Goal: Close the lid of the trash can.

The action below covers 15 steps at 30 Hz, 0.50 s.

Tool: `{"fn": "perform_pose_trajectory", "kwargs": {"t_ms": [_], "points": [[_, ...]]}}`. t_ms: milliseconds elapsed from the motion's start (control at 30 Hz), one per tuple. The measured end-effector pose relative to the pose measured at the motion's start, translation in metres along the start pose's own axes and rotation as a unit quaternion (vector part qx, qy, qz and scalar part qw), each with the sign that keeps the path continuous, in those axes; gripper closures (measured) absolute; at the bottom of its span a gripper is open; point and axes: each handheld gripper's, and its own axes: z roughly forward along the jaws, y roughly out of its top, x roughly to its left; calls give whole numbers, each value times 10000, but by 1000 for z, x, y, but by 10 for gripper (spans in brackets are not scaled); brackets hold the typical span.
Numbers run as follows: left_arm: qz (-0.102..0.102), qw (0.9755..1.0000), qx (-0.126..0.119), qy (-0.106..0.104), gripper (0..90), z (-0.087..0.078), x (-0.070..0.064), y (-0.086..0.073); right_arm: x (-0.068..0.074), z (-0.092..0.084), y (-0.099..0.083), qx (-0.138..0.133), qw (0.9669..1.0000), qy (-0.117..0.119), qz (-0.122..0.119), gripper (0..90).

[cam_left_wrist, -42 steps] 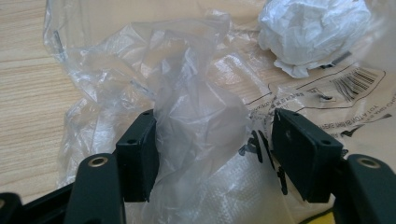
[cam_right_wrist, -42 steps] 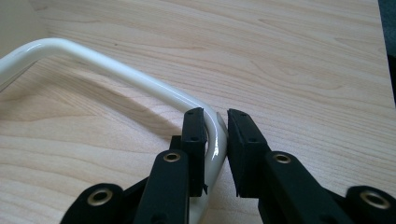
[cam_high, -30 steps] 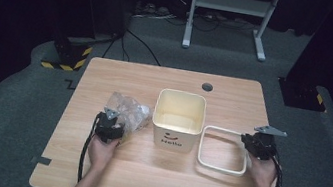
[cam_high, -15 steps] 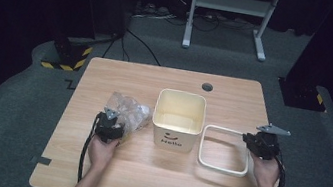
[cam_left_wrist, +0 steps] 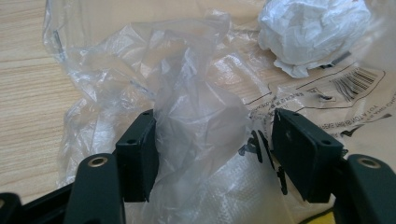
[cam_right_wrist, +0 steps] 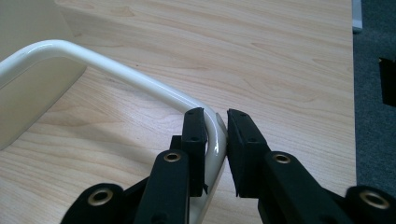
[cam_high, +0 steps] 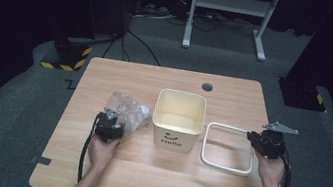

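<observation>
A white square ring [cam_high: 204,147] lies on the table to the right of a cream bin [cam_high: 182,94] with a smiley and "Hello" on its front. My right gripper [cam_high: 254,138] is shut on the ring's right side. In the right gripper view the pads [cam_right_wrist: 215,123] clamp the ring's [cam_right_wrist: 116,70] rounded corner, which hangs slightly above the wood. Left of the bin, a crumpled clear plastic bag [cam_high: 126,110] holds a ball of white paper [cam_high: 143,111]. My left gripper [cam_high: 113,121] is at the bag's near edge. Its jaws [cam_left_wrist: 212,154] are open, with a fold of film [cam_left_wrist: 196,107] rising between them.
The wooden table [cam_high: 150,182] has a round cable hole [cam_high: 207,87] near its far edge. The bin's wall [cam_right_wrist: 28,23] stands beyond the ring. A metal stand [cam_high: 229,4] and cables are on the grey floor behind the table.
My right gripper has risen a little with the ring's right side in its grip. The left gripper and the bag have stayed put.
</observation>
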Motion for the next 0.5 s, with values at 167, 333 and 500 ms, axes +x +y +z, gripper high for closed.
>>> {"fn": "perform_pose_trajectory", "kwargs": {"t_ms": [167, 333, 500], "points": [[-4, 10000, -2, 0, 354, 0, 0, 0, -1, -4, 3, 11, 10000, -1, 16, 779], [-1, 10000, 0, -1, 354, 0, 0, 0, -2, -8, 5, -27, 10000, -10, 7, 779], [-1, 10000, 0, 0, 354, 0, 0, 0, -3, -13, 10, -52, 10000, -17, 15, 779]]}}
